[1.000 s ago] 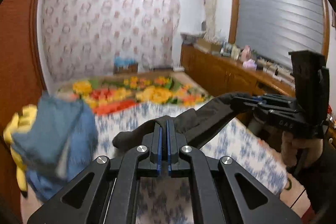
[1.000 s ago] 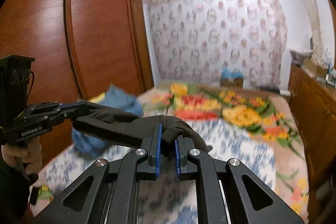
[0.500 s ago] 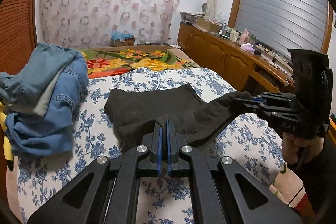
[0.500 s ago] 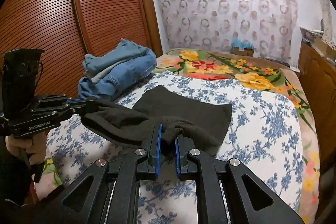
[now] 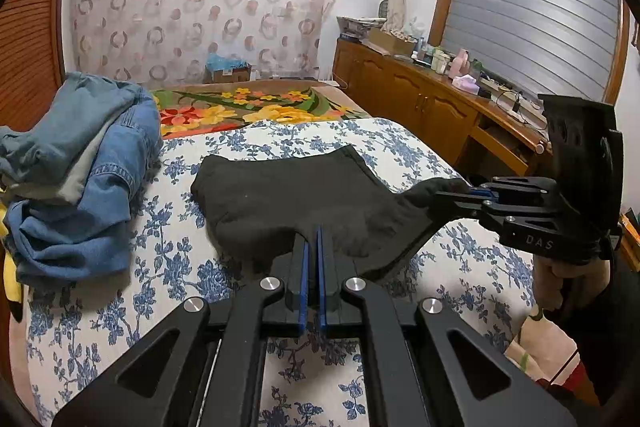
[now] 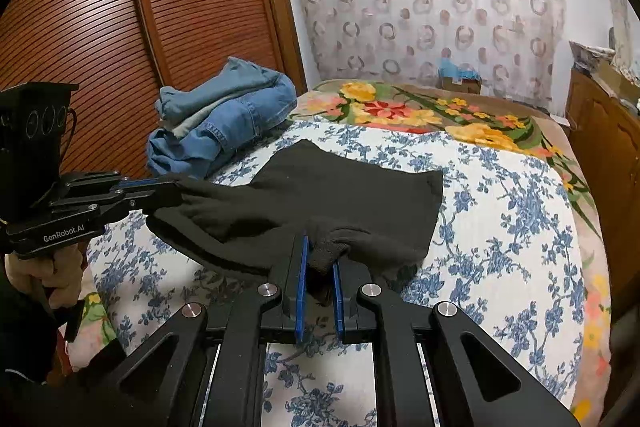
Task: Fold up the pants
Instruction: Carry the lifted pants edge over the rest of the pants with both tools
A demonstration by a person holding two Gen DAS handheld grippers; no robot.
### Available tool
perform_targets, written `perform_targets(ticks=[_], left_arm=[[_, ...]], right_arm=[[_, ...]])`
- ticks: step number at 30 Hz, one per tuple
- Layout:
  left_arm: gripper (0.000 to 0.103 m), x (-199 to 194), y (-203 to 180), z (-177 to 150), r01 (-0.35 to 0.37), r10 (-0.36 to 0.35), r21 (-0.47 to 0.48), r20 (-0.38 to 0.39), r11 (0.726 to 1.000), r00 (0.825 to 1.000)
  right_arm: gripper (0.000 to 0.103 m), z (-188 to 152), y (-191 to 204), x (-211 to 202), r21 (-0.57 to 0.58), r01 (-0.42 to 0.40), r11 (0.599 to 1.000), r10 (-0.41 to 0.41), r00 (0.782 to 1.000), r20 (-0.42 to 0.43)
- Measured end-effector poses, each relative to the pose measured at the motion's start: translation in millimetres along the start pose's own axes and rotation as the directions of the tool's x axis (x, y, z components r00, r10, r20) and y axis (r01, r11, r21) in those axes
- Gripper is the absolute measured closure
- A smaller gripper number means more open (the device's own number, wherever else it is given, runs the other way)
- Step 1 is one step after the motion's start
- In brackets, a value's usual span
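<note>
Dark pants (image 5: 296,195) (image 6: 348,195) lie spread over the blue-flowered bed sheet (image 5: 172,267) (image 6: 512,227), their far part flat, their near edge lifted. My left gripper (image 5: 312,239) is shut on one near corner of the pants; in the right wrist view it comes in from the left (image 6: 168,187). My right gripper (image 6: 320,255) is shut on a bunched fold at the other near corner, and shows at the right of the left wrist view (image 5: 452,195). The near edge hangs stretched between both grippers.
A heap of blue jeans (image 5: 80,171) (image 6: 224,115) lies on the bed's left side by a slatted wooden wardrobe (image 6: 100,27). A flowered blanket (image 5: 248,107) covers the far end. A wooden sideboard (image 5: 440,107) with clutter runs along the right. A person's hand (image 6: 48,275) holds the left gripper.
Both grippers came down toward the bed with the pants. The pants' far part, lifted a second ago, now lies flat on the sheet. Both grips stayed the same.
</note>
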State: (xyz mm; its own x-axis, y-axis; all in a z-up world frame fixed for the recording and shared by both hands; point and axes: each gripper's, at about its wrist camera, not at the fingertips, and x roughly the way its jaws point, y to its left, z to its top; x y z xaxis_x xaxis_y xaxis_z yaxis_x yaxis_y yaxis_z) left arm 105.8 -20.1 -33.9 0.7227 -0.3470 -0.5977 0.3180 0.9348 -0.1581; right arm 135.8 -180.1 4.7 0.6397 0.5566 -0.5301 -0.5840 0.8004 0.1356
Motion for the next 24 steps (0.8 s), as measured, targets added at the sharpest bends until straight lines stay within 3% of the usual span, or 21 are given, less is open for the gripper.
perform_targets(ticks=[24], left_arm=[[0.099, -40.1, -12.2, -35.8, 0.057, -0.057, -0.017, 0.021, 0.998, 0.998]], right_arm=[[0.092, -46.7, 28.3, -55.2, 0.028, -0.046, 0.999, 0.046, 0.999, 0.013]])
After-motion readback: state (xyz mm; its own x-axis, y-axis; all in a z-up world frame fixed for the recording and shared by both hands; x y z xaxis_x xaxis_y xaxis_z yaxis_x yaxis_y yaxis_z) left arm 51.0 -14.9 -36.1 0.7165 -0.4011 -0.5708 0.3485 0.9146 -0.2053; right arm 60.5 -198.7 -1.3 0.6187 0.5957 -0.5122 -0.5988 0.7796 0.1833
